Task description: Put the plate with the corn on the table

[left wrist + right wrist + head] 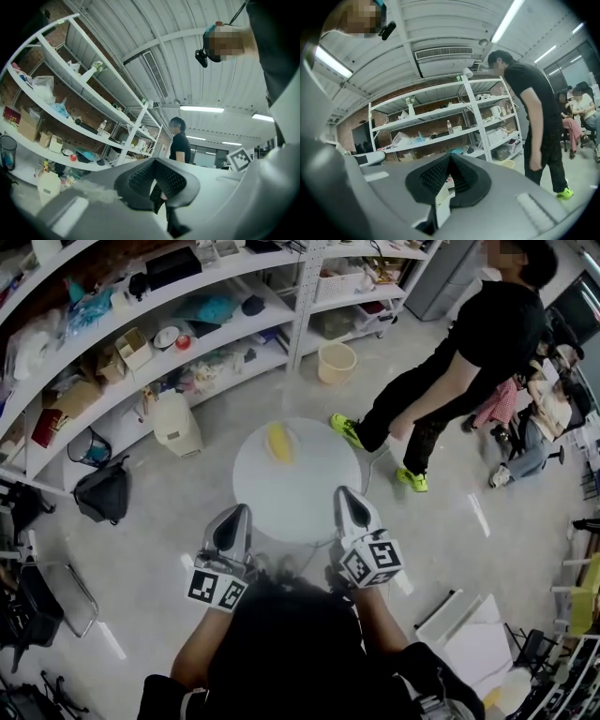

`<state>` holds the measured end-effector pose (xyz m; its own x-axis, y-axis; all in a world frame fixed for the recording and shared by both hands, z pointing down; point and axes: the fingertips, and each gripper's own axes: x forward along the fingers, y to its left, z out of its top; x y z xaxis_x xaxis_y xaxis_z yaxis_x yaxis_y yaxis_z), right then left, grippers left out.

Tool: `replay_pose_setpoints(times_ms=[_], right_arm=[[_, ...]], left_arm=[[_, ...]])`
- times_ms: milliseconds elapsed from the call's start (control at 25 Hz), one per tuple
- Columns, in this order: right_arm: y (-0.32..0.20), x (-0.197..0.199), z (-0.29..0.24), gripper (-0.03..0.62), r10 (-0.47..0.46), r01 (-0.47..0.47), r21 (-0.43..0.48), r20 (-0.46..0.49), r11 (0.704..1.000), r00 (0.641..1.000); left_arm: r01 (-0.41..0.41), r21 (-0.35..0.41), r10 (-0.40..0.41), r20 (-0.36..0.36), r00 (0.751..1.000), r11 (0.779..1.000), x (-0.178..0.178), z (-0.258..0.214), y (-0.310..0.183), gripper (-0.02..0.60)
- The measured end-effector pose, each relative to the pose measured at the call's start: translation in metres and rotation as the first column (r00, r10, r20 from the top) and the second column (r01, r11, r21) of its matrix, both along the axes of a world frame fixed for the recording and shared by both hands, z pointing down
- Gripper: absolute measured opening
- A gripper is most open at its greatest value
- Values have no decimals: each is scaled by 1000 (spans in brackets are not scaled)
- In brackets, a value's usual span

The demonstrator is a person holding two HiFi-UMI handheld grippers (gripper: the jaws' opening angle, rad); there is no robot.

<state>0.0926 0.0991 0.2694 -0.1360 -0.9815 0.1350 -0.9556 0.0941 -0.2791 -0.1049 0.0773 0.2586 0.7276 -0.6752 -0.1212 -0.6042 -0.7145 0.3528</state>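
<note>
Our left gripper (233, 514) and right gripper (345, 494) hang at the near rim of the round white table (300, 507), and both have their jaws pressed together on nothing. The yellow corn (280, 442) lies near the far edge, its plate lost against the white. Bare grey floor (169, 549) rings the table, and a person in black (469, 362) stands just beyond.

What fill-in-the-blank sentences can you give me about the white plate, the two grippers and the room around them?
1. On the round white plate lies a yellow ___ cob.
2. The cob sits near the plate's ___ edge, opposite the left gripper and right gripper, whose fingers grip the rim.
3. The cream plastic bucket stands on the ___ beside the white metal shelving.

Missing words: corn; far; floor.
</note>
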Motion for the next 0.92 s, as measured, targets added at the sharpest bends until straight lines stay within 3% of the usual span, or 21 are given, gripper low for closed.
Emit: replay_pose_setpoints(times_ms=[920], right_arm=[[-1,1,0,8,-32,31,19,28,999,999]], left_arm=[[-11,8,11,4,1000,1000,8,0,1,2]])
